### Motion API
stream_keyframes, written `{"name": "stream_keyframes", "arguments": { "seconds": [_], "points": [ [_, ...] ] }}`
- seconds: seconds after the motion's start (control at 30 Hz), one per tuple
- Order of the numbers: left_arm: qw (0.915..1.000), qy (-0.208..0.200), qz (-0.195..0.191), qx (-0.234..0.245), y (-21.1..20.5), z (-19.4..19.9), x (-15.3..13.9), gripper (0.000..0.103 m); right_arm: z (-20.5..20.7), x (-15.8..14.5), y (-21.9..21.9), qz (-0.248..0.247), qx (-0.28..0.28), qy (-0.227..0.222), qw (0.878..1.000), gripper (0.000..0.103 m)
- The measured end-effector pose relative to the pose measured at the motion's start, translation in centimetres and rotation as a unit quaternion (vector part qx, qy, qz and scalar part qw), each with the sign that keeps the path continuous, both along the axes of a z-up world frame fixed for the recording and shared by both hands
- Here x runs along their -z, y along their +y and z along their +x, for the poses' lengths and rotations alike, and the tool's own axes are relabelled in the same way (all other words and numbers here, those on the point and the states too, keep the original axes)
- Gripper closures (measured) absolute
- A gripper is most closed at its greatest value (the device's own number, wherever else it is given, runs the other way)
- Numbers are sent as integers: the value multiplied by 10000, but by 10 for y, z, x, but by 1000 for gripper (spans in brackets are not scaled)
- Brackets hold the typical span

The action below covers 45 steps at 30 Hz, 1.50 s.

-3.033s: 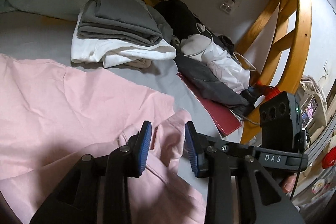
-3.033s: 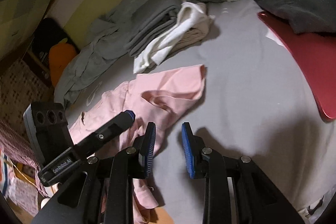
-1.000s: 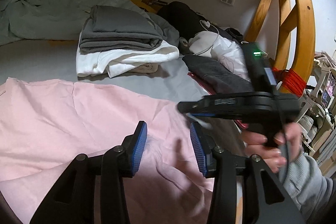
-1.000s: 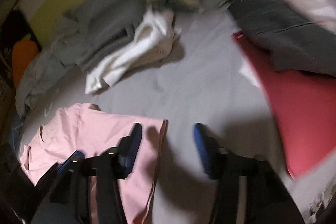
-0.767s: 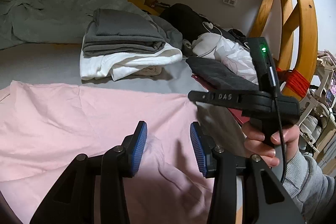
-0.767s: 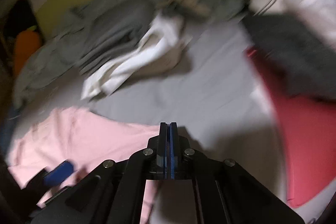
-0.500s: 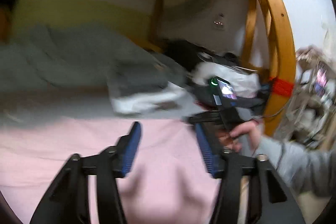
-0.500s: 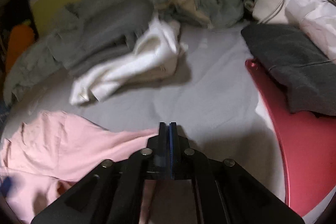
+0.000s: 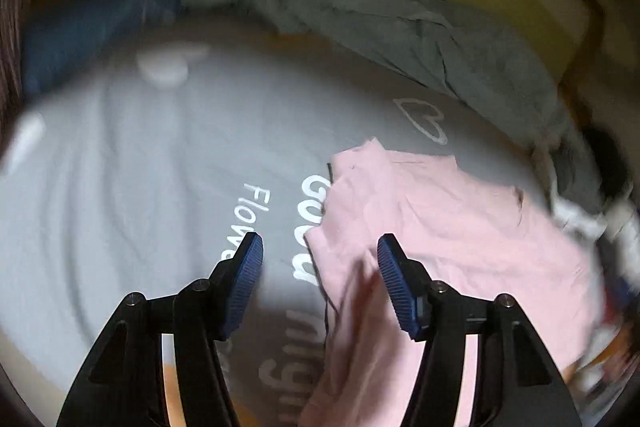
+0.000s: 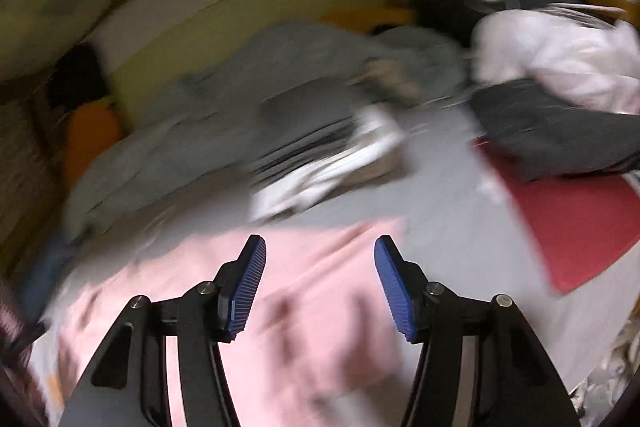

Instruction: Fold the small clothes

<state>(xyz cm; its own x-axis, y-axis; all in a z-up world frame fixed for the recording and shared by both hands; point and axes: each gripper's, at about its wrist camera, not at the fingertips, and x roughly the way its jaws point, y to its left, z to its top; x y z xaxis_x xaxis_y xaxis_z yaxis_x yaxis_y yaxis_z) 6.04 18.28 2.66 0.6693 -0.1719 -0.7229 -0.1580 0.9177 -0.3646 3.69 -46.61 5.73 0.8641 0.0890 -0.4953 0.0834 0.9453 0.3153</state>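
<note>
Locating the pink garment (image 9: 448, 227) comes first: it lies spread on the grey bed sheet (image 9: 120, 187), to the right of the left claw (image 9: 320, 279) and running from the near edge up and away to the right. Its left border passes between the two fingertips, so the left claw is nearest to that edge; the right pad (image 9: 396, 283) is over pink cloth, the left pad over the printed sheet. Both jaws of the left claw are spread wide and hold nothing.

In the right wrist view the right claw (image 10: 320, 279) is likewise released and empty, with the same garment (image 10: 312, 291) beneath and ahead of it (its far edge runs roughly crosswise).

Both views are motion-blurred. Whether either claw touches the fabric cannot be told. The garment's lower part is cut off behind the claw bodies, and the folded stack (image 10: 320, 155) beyond is smeared.
</note>
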Motion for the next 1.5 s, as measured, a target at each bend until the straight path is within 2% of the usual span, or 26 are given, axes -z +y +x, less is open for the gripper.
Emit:
{"name": "stream_keyframes", "arguments": {
  "seconds": [0.1,0.17,0.2,0.23,0.27,0.3,0.37,0.4,0.53,0.63,0.7,0.73,0.77,0.83,0.87,0.9,0.97,1.0,1.07,1.17,1.2,1.23,1.33,1.37,1.4,1.5],
  "points": [
    [9990,29,-415,178,7,22,8,45,-9,-5,59,-342,-776,18,9964,44],
    [9969,-31,-685,384,9,35,8,45,-12,-7,97,-601,-1254,42,9903,44],
    [9961,80,-818,335,11,42,11,45,-11,-8,116,-707,-1474,34,9865,44],
    [9956,201,-901,156,18,41,16,50,-8,-8,132,-795,-1683,31,9825,44],
    [9945,240,-1016,-4,21,41,22,60,-3,-5,149,-847,-1870,94,9787,44],
    [9934,211,-1130,-24,21,39,24,64,1,-1,162,-796,-2005,205,9762,44],
    [9916,370,-1236,5,21,39,36,74,14,11,189,-450,-2400,578,9680,44],
    [9909,436,-1270,21,21,37,38,75,18,16,201,-315,-2543,704,9640,44],
    [9789,413,-1982,271,28,34,46,75,24,39,249,-406,-2779,843,9560,44],
    [9781,410,-2010,350,30,30,51,73,21,64,273,-481,-2973,1063,9476,44],
    [9778,346,-2052,240,32,29,54,79,18,80,282,-530,-3005,1190,9448,44],
    [9777,318,-2070,136,34,29,55,97,18,88,284,-584,-2961,1186,9460,44],
    [9775,282,-2087,56,37,26,55,99,16,92,282,-620,-2919,1105,9480,44],
    [9838,111,-1769,-277,37,14,43,99,13,97,286,-697,-2622,903,9582,44],
    [9893,-72,-1400,-406,36,3,30,99,14,98,288,-736,-2527,889,9606,44],
    [9933,-280,-1021,-471,34,-7,17,99,14,99,290,-851,-2445,873,9620,44],
    [9960,-486,-510,-544,29,-24,1,99,10,101,300,-1274,-2385,785,9595,44],
    [9965,-466,-379,-573,28,-30,0,99,9,101,302,-1387,-2399,748,9579,44],
    [9964,-117,-103,-830,20,-41,8,99,7,103,299,-1349,-2453,713,9574,44],
    [9938,311,38,-1062,11,-53,31,98,8,101,285,-1028,-2575,727,9580,44],
    [9925,436,-71,-1139,10,-57,39,98,8,102,282,-973,-2636,707,9571,44],
    [9918,400,-162,-1203,12,-63,43,96,7,102,281,-979,-2683,678,9559,44],
    [9924,208,-77,-1211,10,-78,34,93,4,103,283,-1127,-2694,583,9546,44],
    [9938,98,-112,-1103,8,-83,29,85,3,103,285,-1179,-2680,566,9545,44],
    [9950,24,-96,-993,4,-84,26,81,3,103,287,-1220,-2673,552,9542,44],
    [9945,-282,6,-1005,16,-79,4,61,4,103,285,-1191,-2711,547,9536,44]
  ]
}}
